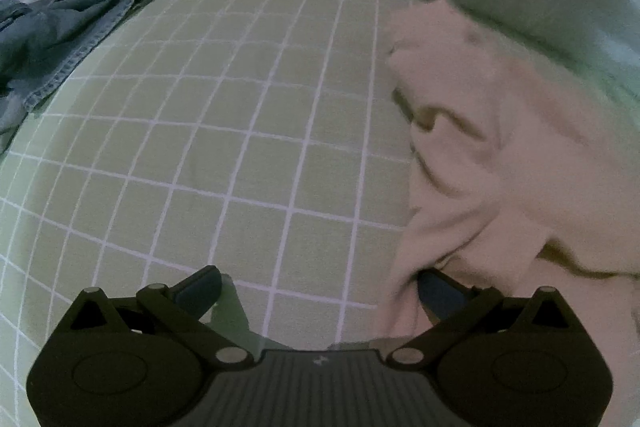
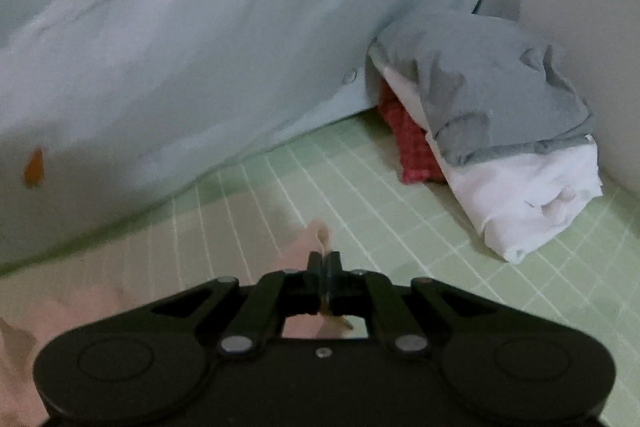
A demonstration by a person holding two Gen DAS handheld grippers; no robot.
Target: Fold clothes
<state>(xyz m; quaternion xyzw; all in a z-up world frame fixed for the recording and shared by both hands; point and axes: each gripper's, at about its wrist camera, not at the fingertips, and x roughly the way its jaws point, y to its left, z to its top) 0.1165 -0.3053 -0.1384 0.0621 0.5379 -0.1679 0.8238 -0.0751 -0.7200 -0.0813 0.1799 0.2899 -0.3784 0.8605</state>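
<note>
A pale pink garment point(image 1: 500, 147) lies crumpled on the right of the green checked sheet point(image 1: 240, 147). My left gripper point(image 1: 320, 291) is open just above the sheet, its jaws wide apart. The garment's lower edge drapes over the right fingertip point(image 1: 436, 291), and nothing sits between the jaws. In the right wrist view my right gripper point(image 2: 325, 261) is shut on a corner of the same pink garment point(image 2: 100, 291). A small fold of the fabric pokes out above the pads, and the rest trails down to the lower left.
A crumpled denim garment point(image 1: 60, 27) lies at the far left. A pale blue duvet point(image 2: 180, 47) with carrot prints rises along the back. A pile of grey, white and red clothes point(image 2: 500, 131) sits in the corner by the wall.
</note>
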